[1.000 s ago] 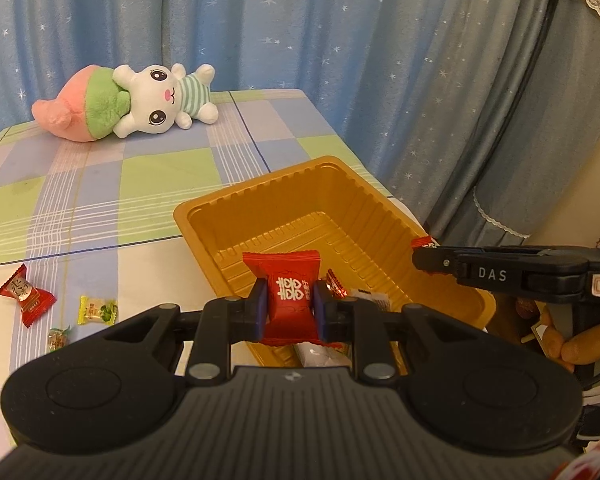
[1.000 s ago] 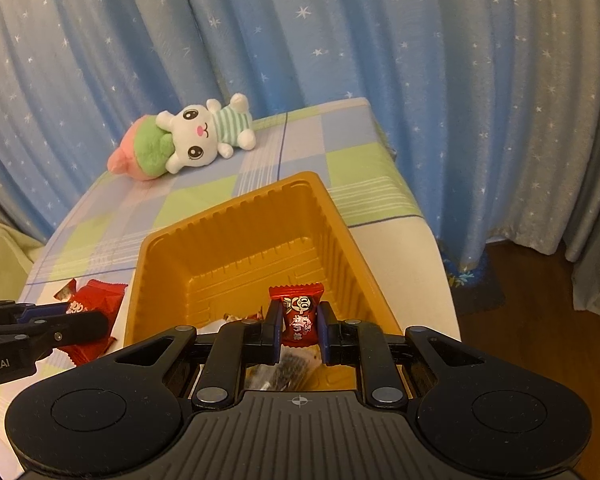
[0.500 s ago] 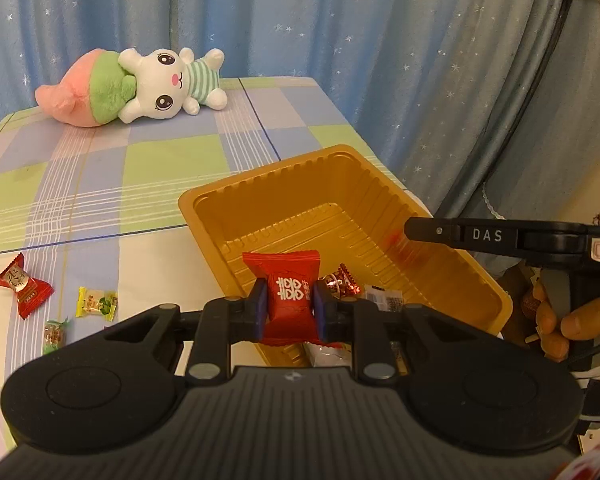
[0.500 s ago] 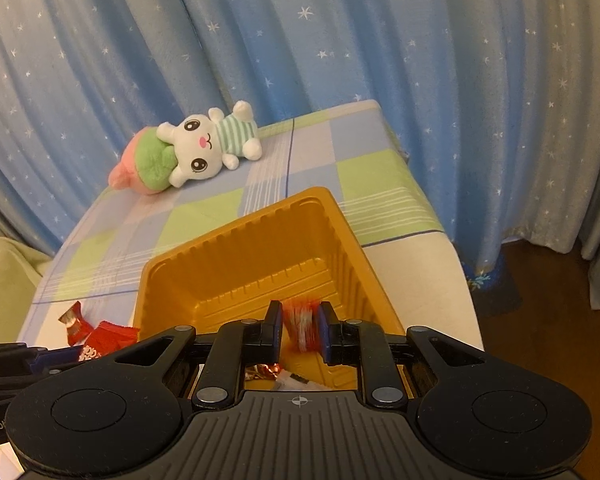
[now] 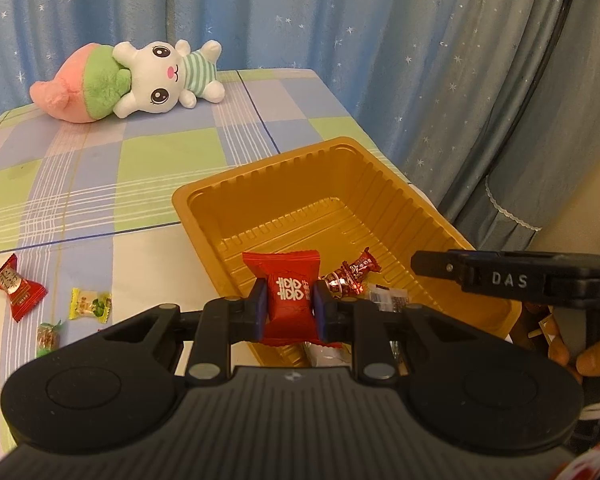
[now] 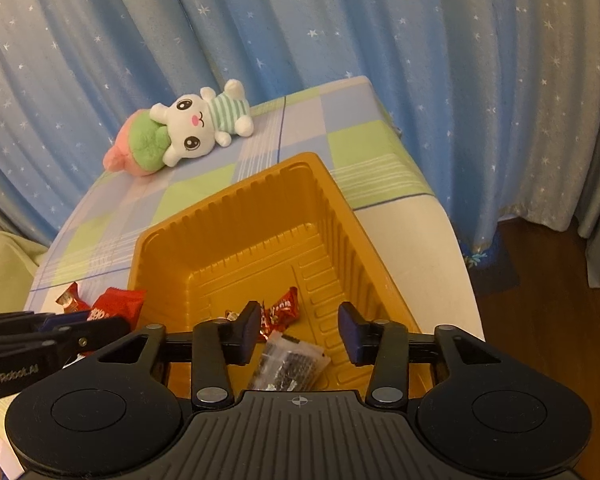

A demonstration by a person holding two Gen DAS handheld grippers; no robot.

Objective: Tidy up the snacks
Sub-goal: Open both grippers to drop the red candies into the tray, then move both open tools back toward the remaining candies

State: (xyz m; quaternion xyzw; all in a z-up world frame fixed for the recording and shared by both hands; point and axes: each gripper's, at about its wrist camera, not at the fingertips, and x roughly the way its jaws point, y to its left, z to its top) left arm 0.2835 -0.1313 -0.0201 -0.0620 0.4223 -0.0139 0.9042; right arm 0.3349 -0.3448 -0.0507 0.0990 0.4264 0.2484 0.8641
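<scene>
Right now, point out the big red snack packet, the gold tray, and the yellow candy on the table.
big red snack packet (image 5: 290, 294), left wrist view, white printed front.
gold tray (image 5: 300, 156), left wrist view, far rim.
yellow candy (image 5: 89, 305), left wrist view, wrapper middle.

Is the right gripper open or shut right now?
Open. The right gripper has its fingers spread wide with nothing between them, above the tray where a red candy lies.
</scene>
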